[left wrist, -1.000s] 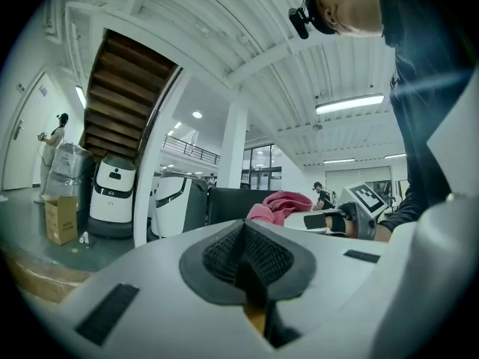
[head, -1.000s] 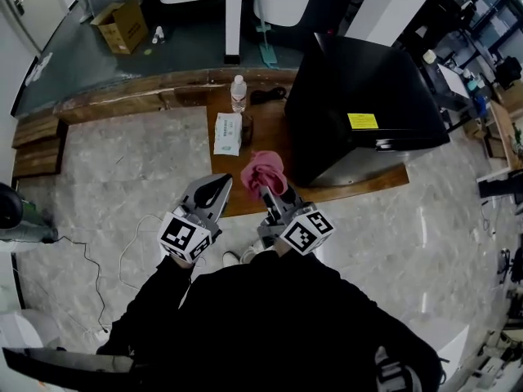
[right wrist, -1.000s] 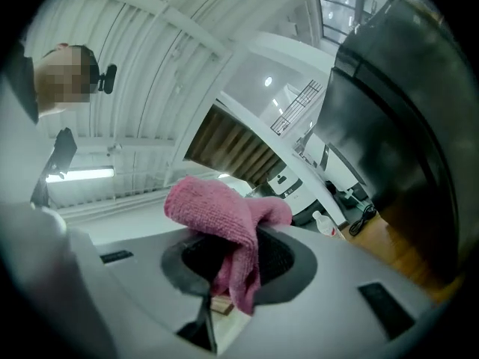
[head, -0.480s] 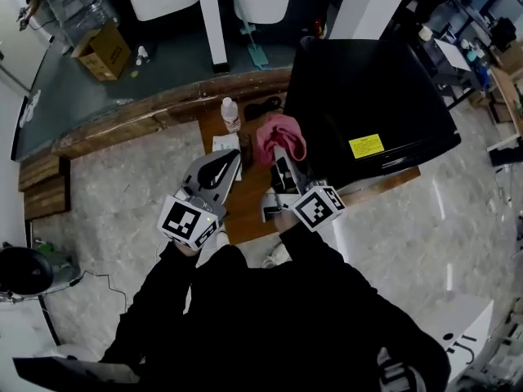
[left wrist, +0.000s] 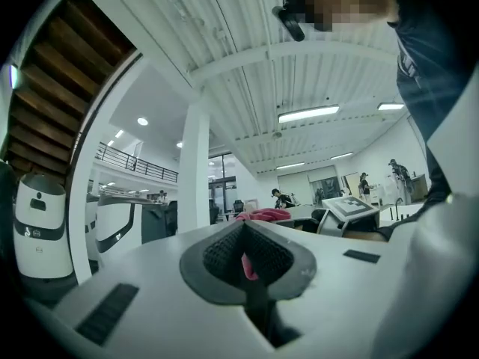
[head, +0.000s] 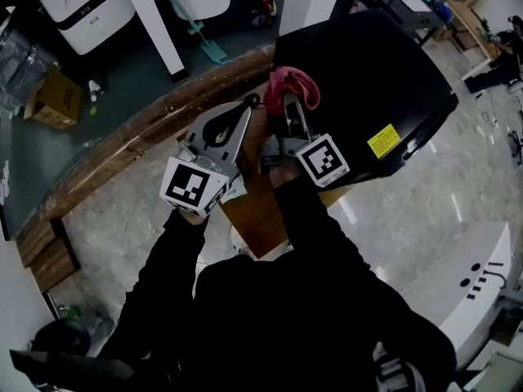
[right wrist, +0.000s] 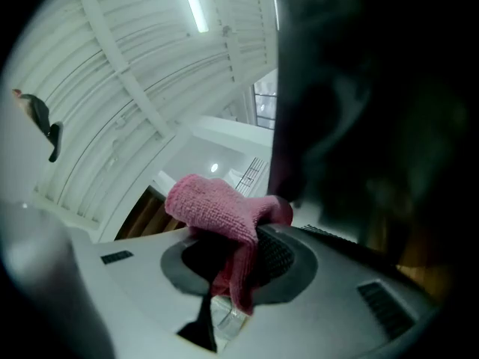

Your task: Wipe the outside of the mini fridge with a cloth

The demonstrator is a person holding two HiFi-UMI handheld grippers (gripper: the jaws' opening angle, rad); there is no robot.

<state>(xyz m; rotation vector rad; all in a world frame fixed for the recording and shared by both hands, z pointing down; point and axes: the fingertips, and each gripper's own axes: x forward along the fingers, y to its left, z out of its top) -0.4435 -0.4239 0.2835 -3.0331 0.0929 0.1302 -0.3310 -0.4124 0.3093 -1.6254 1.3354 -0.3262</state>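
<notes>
- Clamping a pink cloth (head: 296, 83) between closed jaws, the right gripper (head: 288, 109) holds it at the top edge of the black mini fridge (head: 368, 72)
- Left gripper (head: 242, 114) hovers just beside it, jaws together, empty
- Fridge stands on a wooden table (head: 249, 212)

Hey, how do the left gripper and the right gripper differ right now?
The right gripper is clamped on the pink cloth, while the left gripper has its jaws together with nothing held. The right gripper holds the cloth up at the edge of the black mini fridge; the left gripper sits off to the fridge's left, apart from it. Both point forward, side by side, and each carries a marker cube.
</notes>
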